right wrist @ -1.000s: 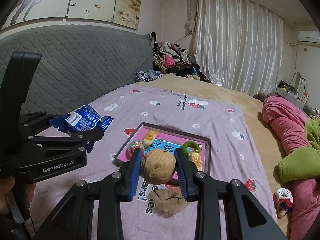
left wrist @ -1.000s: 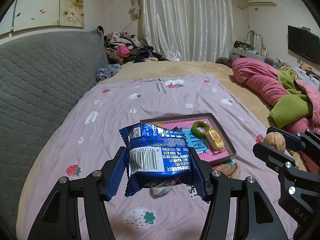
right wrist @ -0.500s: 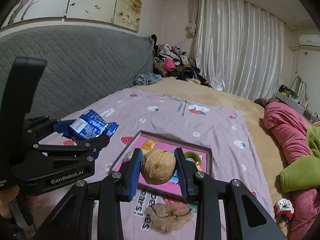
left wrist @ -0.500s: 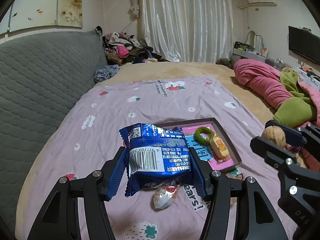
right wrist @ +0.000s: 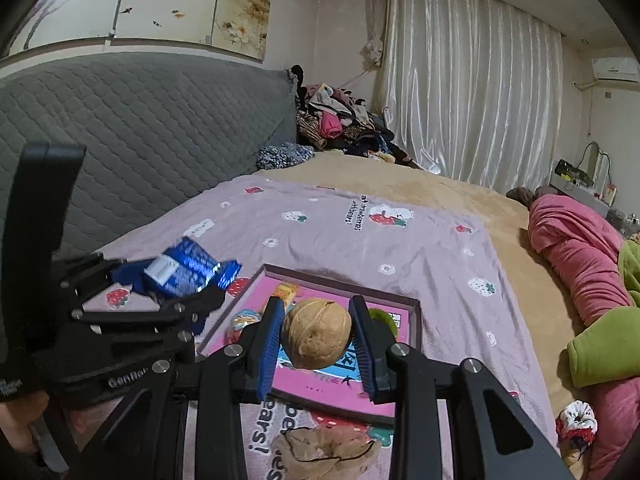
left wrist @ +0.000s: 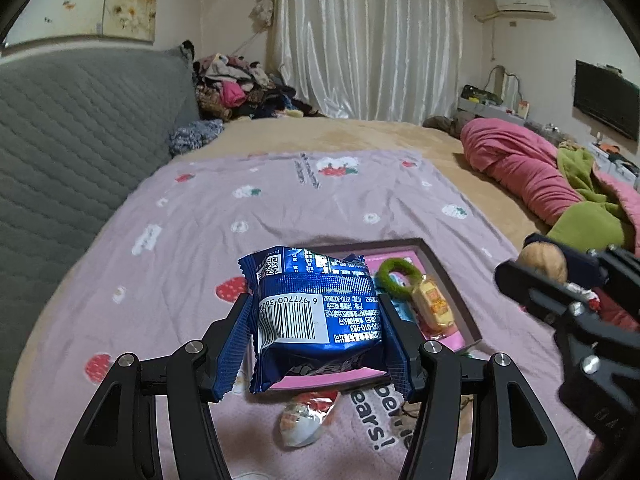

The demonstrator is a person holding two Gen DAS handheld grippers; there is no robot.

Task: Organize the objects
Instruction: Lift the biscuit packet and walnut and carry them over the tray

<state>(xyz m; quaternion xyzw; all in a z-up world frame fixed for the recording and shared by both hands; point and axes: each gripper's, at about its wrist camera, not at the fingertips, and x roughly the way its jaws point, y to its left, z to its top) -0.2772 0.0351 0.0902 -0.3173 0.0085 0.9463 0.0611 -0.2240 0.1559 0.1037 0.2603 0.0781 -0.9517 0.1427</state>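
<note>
Nearest, a loose foil-wrapped sweet (left wrist: 301, 426) and a crumpled tan wrapper (right wrist: 326, 452) are lying on the purple blanket (left wrist: 192, 216), not yet sorted. Above them the left gripper (left wrist: 318, 340) is clamping a blue snack packet (left wrist: 316, 316), and the right gripper (right wrist: 318, 338) is squeezing a walnut (right wrist: 316, 334); both are hanging over the near part of the pink tray (right wrist: 320, 386). Farther in, a green ring (left wrist: 400, 274) and a yellow candy (left wrist: 434, 306) are already sitting inside, so the job looks partly done

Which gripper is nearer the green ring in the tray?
Right. The right gripper, clamping a walnut, hangs just before the green ring; the left gripper, holding a blue packet, is over the tray's opposite side.
</note>
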